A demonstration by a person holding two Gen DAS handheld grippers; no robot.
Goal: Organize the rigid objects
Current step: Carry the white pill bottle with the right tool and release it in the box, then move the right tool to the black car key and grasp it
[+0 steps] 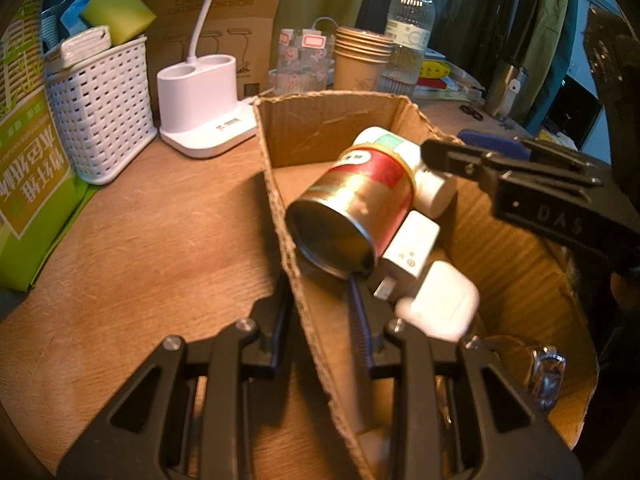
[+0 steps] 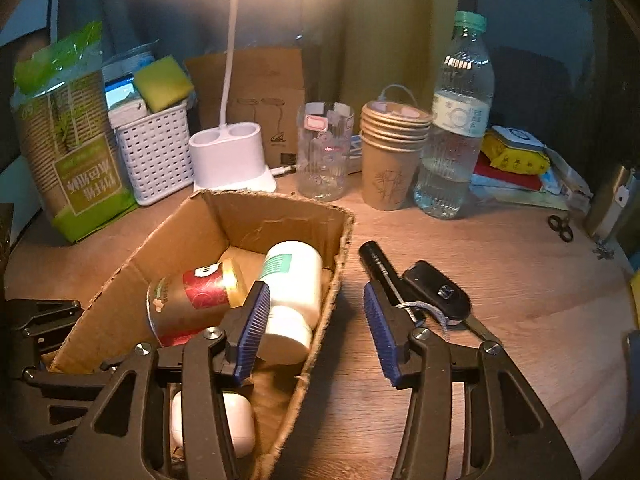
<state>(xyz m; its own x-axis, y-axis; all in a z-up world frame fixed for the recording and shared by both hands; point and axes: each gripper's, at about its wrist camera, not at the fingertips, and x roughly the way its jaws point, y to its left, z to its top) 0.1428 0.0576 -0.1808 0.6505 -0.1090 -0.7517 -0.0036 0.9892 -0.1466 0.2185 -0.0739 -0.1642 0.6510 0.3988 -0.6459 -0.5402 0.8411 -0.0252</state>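
Sorting looks well underway: cardboard box [image 2: 224, 216] holds a red-gold tin [image 2: 192, 300], white bottle [image 2: 296, 280], white charger [image 1: 412, 248] and white case [image 1: 444, 304]. Left gripper [image 1: 320, 320] pinches the box's near-left wall; right gripper [image 2: 316, 328] spread, empty, straddling the right wall. Left outside, right of box: black marker [image 2: 376, 260], car key [image 2: 440, 298]

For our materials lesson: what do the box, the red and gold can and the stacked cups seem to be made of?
Box: corrugated cardboard, ragged fluted edges. Can: likely metal, shiny rim and mirror-like base. Cups: probably brown paper, matt.
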